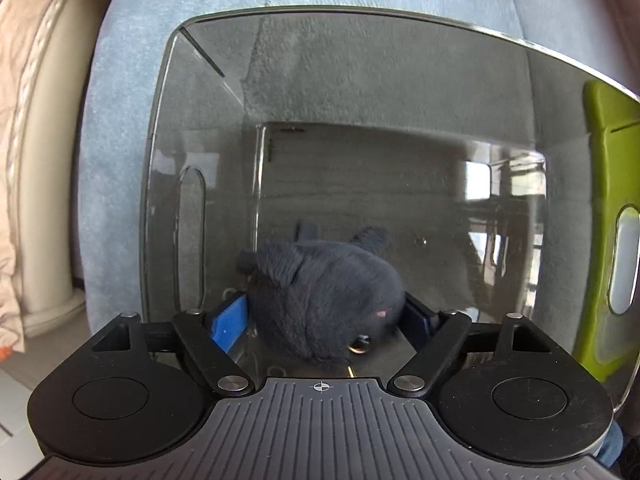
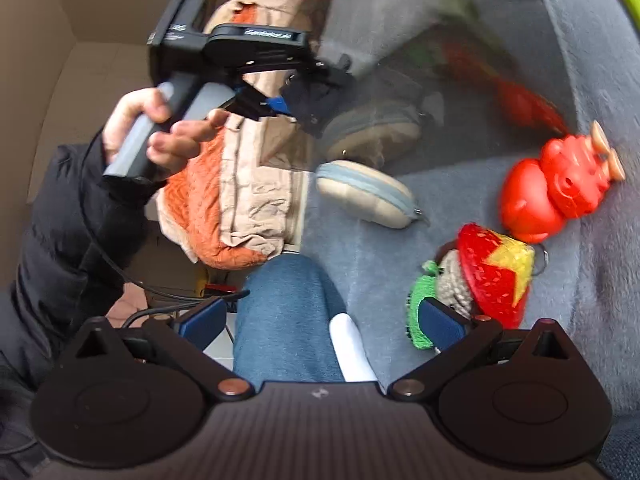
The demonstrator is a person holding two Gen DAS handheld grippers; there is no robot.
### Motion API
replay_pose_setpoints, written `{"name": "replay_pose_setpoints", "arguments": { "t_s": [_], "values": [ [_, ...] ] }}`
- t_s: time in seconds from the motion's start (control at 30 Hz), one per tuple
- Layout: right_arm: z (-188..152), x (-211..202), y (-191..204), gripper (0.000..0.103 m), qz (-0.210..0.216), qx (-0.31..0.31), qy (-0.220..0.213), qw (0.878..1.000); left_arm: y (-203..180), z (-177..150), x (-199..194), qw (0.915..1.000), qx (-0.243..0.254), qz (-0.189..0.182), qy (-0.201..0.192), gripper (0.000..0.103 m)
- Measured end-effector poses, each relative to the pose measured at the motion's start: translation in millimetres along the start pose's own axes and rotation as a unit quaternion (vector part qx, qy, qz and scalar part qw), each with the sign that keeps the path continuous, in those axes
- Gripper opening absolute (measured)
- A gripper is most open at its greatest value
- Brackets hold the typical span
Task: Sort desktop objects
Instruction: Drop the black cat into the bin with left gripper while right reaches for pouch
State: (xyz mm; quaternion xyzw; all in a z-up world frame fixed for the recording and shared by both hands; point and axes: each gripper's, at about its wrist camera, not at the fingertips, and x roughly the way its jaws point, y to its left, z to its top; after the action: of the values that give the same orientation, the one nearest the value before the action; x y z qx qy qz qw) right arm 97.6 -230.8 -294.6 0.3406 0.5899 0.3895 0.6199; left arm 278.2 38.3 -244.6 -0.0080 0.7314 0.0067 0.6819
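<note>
Grey-blue plush fabric [image 2: 420,208] covers the work surface in both views. Item: clear smoke-tinted plastic bin [image 1: 192,120], rounded corners, oval handle cut-out in its left wall, resting on the fabric; a lime-green bin [image 1: 608,216] stands just beside its right wall. Item: dark navy plush toy [image 1: 324,296], small ears, metal ring at its underside, clamped between the blue pads of the left gripper [image 1: 326,320], jaws closed on it, held over the open clear bin. In the right wrist view the same left gripper [image 2: 296,100] appears, its grey handle held by a hand [image 2: 160,132] in a black padded sleeve. Item: right gripper [image 2: 320,324], jaws wide apart, nothing between them, above a denim-clad knee [image 2: 284,312]. Items loose on the fabric: red plastic figure [image 2: 560,188] with peach suction feet; touching its near side, a crocheted doll [image 2: 480,280] with red-and-yellow hat and green trim; beige zip pouch [image 2: 364,194], well apart from both. Orange-and-tan cloth [image 2: 228,192] hangs at the fabric's left edge.
</note>
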Motion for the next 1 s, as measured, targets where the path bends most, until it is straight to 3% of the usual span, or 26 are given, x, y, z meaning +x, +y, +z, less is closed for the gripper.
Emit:
{"name": "replay_pose_setpoints", "arguments": {
  "t_s": [0.2, 0.3, 0.37, 0.47, 0.53, 0.6, 0.7, 0.77, 0.83, 0.9, 1.0],
  "values": [
    [-0.2, 0.3, -2.1, 0.103, -0.007, 0.007, 0.007, 1.000, -22.1, -7.0, -1.3, 0.9992, 0.030, 0.026, 0.007, 0.092],
    [0.2, 0.1, -4.6, 0.103, -0.004, 0.018, 0.005, 1.000, -17.8, -17.6, -22.0, 0.9987, 0.038, 0.025, -0.022, 0.092],
    [1.0, -0.6, -6.7, 0.103, 0.000, 0.026, 0.004, 1.000, -12.4, -37.2, -51.4, 0.9964, 0.049, -0.002, -0.069, 0.094],
    [1.7, -1.2, -8.0, 0.103, 0.007, 0.031, 0.000, 0.999, -4.4, -90.3, -104.5, 0.9858, 0.066, -0.074, -0.135, 0.100],
    [1.8, -1.2, -7.8, 0.103, 0.010, 0.032, -0.001, 0.999, 1.6, -130.2, -122.1, 0.9797, 0.066, -0.121, -0.146, 0.101],
    [-1.7, -6.6, 0.7, 0.103, -0.007, 0.011, -0.029, 0.999, 9.0, -164.1, -121.3, 0.9772, 0.048, -0.149, -0.144, 0.102],
    [-8.7, -17.2, 17.5, 0.103, -0.042, -0.029, -0.083, 0.995, 22.1, -193.2, -97.7, 0.9798, 0.000, -0.149, -0.134, 0.102],
    [-19.2, -22.7, 43.9, 0.103, -0.094, -0.100, -0.130, 0.982, 37.2, -198.1, -70.3, 0.9815, -0.040, -0.140, -0.124, 0.102],
    [-32.2, -18.2, 78.3, 0.103, -0.162, -0.204, -0.166, 0.951, 53.5, -201.4, -40.3, 0.9797, -0.081, -0.158, -0.092, 0.102],
    [-38.3, -2.8, 104.2, 0.103, -0.212, -0.278, -0.156, 0.924, 73.4, -204.7, -16.7, 0.9711, -0.126, -0.195, -0.056, 0.102],
    [-27.5, 36.6, 104.9, 0.096, -0.259, -0.311, -0.108, 0.908, 102.6, -204.9, 4.4, 0.9566, -0.187, -0.222, -0.028, 0.102]
  ]
}}
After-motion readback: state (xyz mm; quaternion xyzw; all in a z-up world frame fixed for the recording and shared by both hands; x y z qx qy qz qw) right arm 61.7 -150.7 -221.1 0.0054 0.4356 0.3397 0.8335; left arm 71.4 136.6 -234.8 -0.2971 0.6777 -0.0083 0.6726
